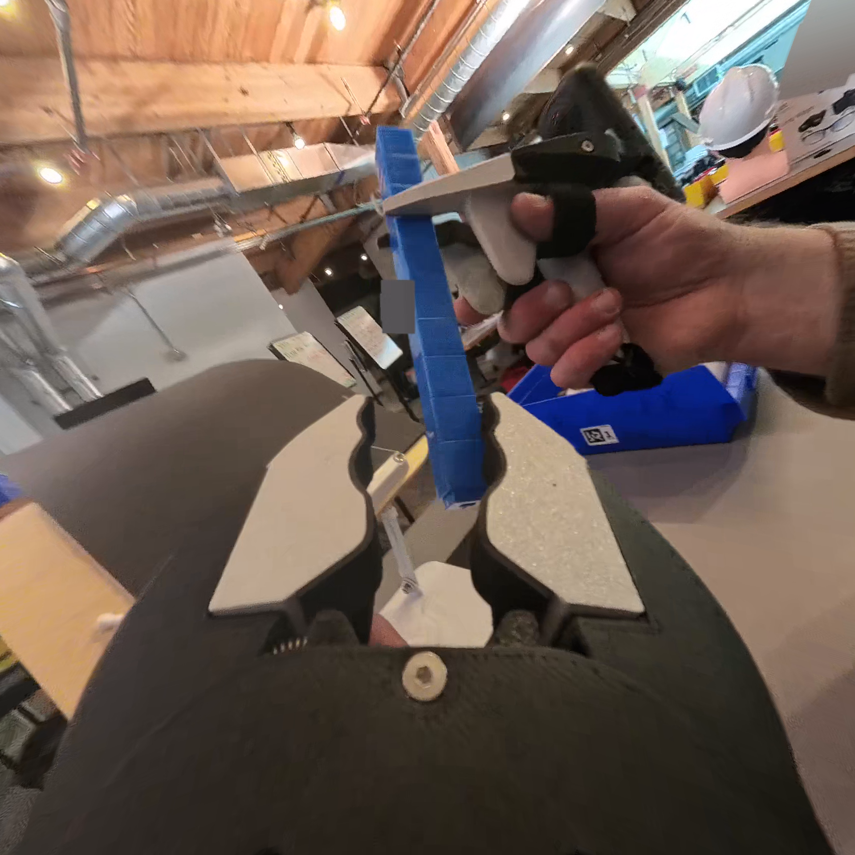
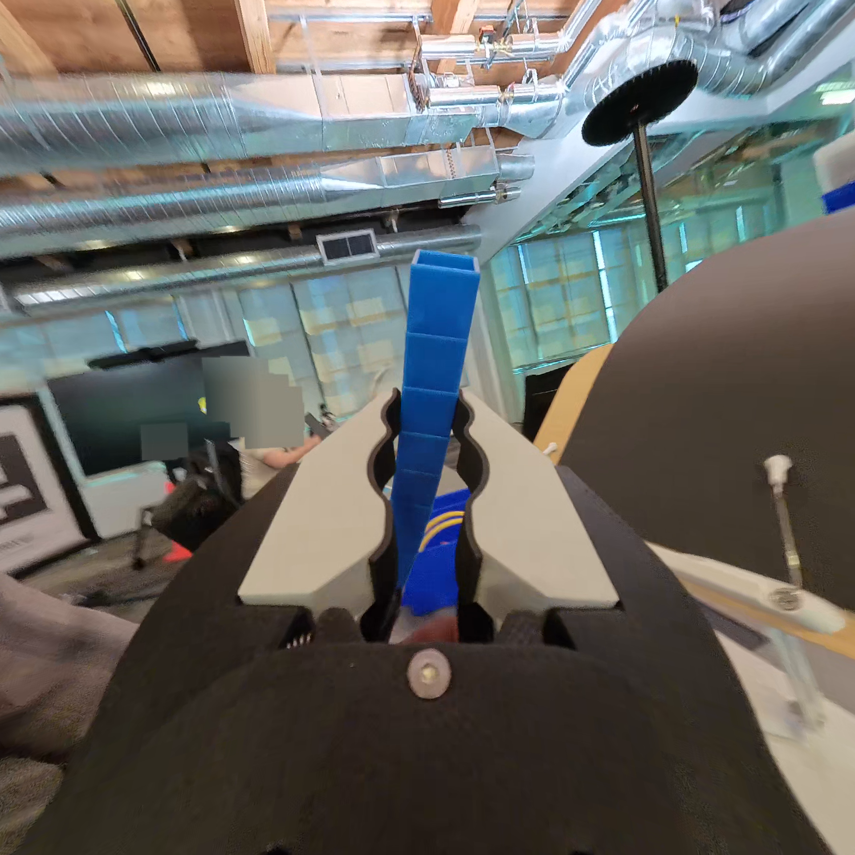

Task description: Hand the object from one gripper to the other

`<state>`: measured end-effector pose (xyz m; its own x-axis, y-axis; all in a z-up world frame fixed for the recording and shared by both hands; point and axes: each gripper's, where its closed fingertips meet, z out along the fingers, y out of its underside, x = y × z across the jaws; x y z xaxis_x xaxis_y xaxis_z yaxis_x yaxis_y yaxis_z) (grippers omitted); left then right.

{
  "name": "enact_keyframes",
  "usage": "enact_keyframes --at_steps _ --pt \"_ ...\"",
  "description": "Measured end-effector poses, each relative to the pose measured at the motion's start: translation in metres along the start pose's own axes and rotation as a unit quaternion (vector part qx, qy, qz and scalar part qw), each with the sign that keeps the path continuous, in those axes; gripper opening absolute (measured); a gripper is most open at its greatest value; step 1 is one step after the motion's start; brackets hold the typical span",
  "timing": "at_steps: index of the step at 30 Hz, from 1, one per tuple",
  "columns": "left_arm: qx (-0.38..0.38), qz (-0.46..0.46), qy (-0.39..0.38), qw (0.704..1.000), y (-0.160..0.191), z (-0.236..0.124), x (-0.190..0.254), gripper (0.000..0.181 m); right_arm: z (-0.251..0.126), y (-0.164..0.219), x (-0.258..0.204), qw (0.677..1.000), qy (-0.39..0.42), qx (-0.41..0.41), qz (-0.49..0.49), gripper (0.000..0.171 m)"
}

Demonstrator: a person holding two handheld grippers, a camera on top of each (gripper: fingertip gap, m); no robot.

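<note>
A long, slim blue bar of square section is seen, marked off along its length into short block-like segments. It is held up in the air, near upright and slightly tilted. Its top end is hollow and open in the right wrist view. Its upper part is pinched between the fingers of the right hand-held gripper, while its lower end rests against one finger of the left hand-held gripper, whose jaws are spread wide.
</note>
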<state>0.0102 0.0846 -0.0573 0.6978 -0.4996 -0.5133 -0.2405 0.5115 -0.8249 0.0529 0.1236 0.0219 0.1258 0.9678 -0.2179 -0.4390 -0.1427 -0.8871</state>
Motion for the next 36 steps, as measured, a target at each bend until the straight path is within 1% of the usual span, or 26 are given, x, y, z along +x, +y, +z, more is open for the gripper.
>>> enact_keyframes --at_steps 3,4,6,7,9,12,14,16,19,23,26,31,32,34,35,36 --pt "-0.013 -0.063 0.012 0.998 -0.001 -0.002 -0.012 0.051 -0.001 0.001 -0.004 0.99 0.027 -0.033 -0.133 0.019" --pt "-0.011 -0.088 0.015 0.996 -0.005 -0.003 -0.017 0.051 0.0 0.003 -0.006 0.981 0.038 -0.047 -0.185 0.02" --pt "-0.008 -0.132 0.016 0.991 -0.014 -0.006 -0.027 0.052 0.001 0.009 -0.009 0.951 0.063 -0.08 -0.291 0.019" --pt "-0.002 -0.148 0.014 0.989 -0.02 -0.009 -0.032 0.051 0.002 0.012 -0.008 0.929 0.081 -0.097 -0.348 0.019" --pt "0.007 -0.166 0.009 0.986 -0.032 -0.013 -0.04 0.051 0.004 0.023 -0.005 0.868 0.114 -0.144 -0.462 0.019" --pt "0.015 -0.153 0.004 0.988 -0.053 -0.018 -0.039 0.049 0.006 0.04 0.003 0.756 0.153 -0.205 -0.603 0.019" --pt "0.007 -0.133 0.0 0.991 -0.06 -0.018 -0.033 0.048 0.01 0.054 0.005 0.689 0.16 -0.23 -0.668 0.019" --pt "-0.022 -0.115 0.0 0.993 -0.058 -0.015 -0.026 0.048 0.014 0.065 0.004 0.648 0.162 -0.241 -0.704 0.019" --pt "-0.077 -0.097 0.014 0.992 -0.042 -0.009 -0.014 0.049 0.019 0.073 -0.002 0.602 0.16 -0.235 -0.746 0.019" --pt "-0.098 -0.103 0.001 0.99 -0.028 -0.006 -0.015 0.04 0.024 0.079 -0.009 0.559 0.157 -0.222 -0.783 0.019" --pt "-0.118 -0.073 -0.012 0.99 -0.019 -0.005 -0.016 0.024 0.027 0.082 -0.014 0.547 0.152 -0.212 -0.796 0.019" --pt "-0.11 -0.061 -0.026 0.992 -0.017 -0.005 -0.017 0.023 0.028 0.083 -0.011 0.528 0.157 -0.213 -0.807 0.02" --pt "-0.109 -0.061 -0.029 0.992 -0.015 -0.004 -0.017 0.023 0.028 0.084 -0.009 0.525 0.159 -0.22 -0.807 0.02" --pt "-0.098 -0.064 -0.044 0.992 -0.015 -0.005 -0.023 0.023 0.028 0.083 -0.01 0.529 0.161 -0.214 -0.805 0.024" --pt "-0.09 -0.074 -0.048 0.992 -0.016 -0.006 -0.027 0.023 0.028 0.08 -0.012 0.535 0.159 -0.206 -0.804 0.029" --pt "-0.077 -0.092 -0.042 0.992 -0.018 -0.008 -0.029 0.023 0.027 0.076 -0.013 0.548 0.157 -0.2 -0.797 0.036"
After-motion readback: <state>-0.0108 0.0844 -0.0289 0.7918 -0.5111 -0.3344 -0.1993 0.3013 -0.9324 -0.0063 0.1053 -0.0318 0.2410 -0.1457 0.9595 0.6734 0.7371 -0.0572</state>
